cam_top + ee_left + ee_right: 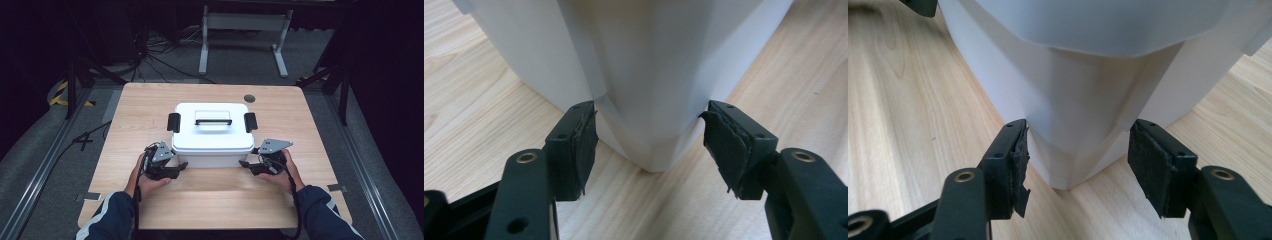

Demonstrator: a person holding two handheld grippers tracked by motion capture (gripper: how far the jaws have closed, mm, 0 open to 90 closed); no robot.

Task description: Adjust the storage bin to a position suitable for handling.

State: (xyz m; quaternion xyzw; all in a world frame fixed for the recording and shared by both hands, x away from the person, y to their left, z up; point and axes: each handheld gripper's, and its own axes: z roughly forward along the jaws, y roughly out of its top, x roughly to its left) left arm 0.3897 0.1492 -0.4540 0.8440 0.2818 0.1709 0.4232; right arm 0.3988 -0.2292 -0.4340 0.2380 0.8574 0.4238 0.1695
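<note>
A white plastic box (212, 132) with a lid, a recessed handle and a black latch on each side stands in the middle of the wooden table (150, 105). My left gripper (181, 167) is open at the box's near-left bottom corner (649, 145), its jaws straddling that corner, the pads (583, 145) just off the walls. My right gripper (244, 164) is open at the near-right bottom corner (1073, 150), jaws either side of it in the same way. Neither holds anything.
Two sleeved forearms come in from the bottom edge. A dark round grommet (249, 98) sits near the table's far edge. Beyond the table are cables and a white metal frame (244, 30) on the floor.
</note>
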